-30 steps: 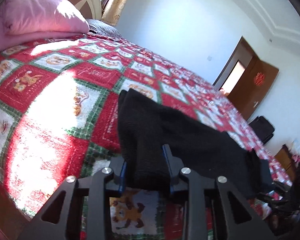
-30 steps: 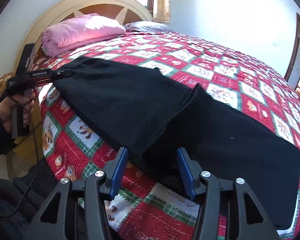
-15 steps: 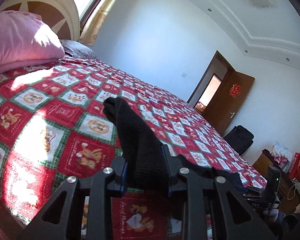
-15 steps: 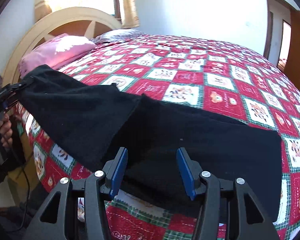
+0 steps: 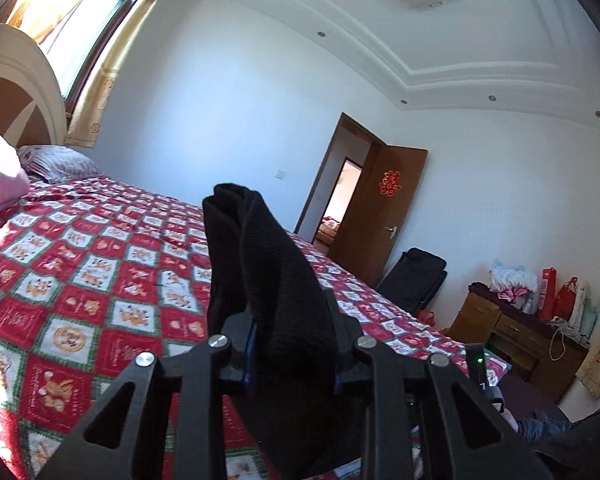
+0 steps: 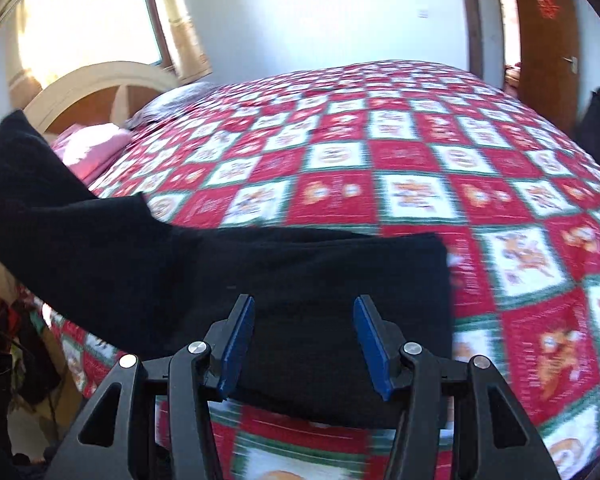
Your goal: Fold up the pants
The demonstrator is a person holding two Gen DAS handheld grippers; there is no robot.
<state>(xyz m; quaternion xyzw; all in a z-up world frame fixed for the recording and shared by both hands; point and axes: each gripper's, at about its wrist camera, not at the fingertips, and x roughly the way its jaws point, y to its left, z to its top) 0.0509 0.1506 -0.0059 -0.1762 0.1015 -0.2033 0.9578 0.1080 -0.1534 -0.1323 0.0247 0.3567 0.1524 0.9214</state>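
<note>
L gripper (image 5: 290,332): jaws narrow, clamped on a bunched fold of the black pants (image 5: 268,264). Cloth stands up out of the jaws, raised off the bedspread (image 5: 72,280). R gripper (image 6: 304,344): jaws about half open, blue pads (image 6: 370,344) either side of pants (image 6: 320,280) edge. Can't tell if pads actually press the cloth; looks like it lies flat between them, near edge of bed. R view is motion-blurred.

Pants rel. to bedspread: one part flat on the near side, the other rising up-left off it toward the L gripper side. Further up the bedspread: pink pillow (image 6: 92,148), grey pillow (image 5: 56,162), then headboard (image 6: 100,84) and window (image 6: 88,24). Past the far side: open brown door (image 5: 380,204), black bag (image 5: 416,280) by it, wood dresser (image 5: 516,332) w/ bags on top.
</note>
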